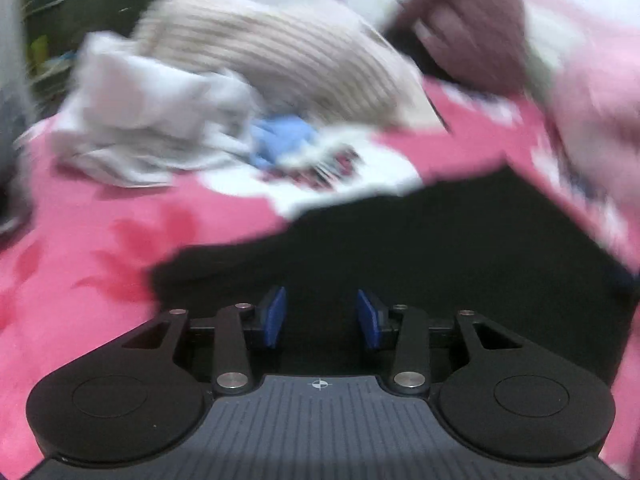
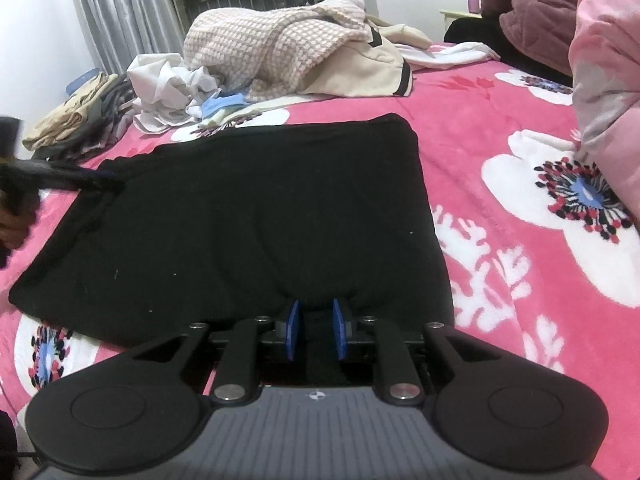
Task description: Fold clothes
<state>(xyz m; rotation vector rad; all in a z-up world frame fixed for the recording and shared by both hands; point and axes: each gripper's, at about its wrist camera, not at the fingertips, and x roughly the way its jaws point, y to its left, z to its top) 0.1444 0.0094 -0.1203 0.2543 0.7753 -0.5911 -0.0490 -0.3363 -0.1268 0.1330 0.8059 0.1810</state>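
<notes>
Black garment [image 2: 248,216] lies flat on the floral blanket [image 2: 500,120]. Right gripper [image 2: 316,330] jaws released (fabric edge between them); left gripper [image 1: 320,318] jaws released — empty.

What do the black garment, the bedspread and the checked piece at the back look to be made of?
Black garment: matte, soft knit, probably cotton jersey; it dimples near the fingers.
Bedspread: plush fleece, with a fuzzy pile and a printed flower pattern.
Checked piece: thick waffle-textured knit or towelling, going by its raised grid.
</notes>
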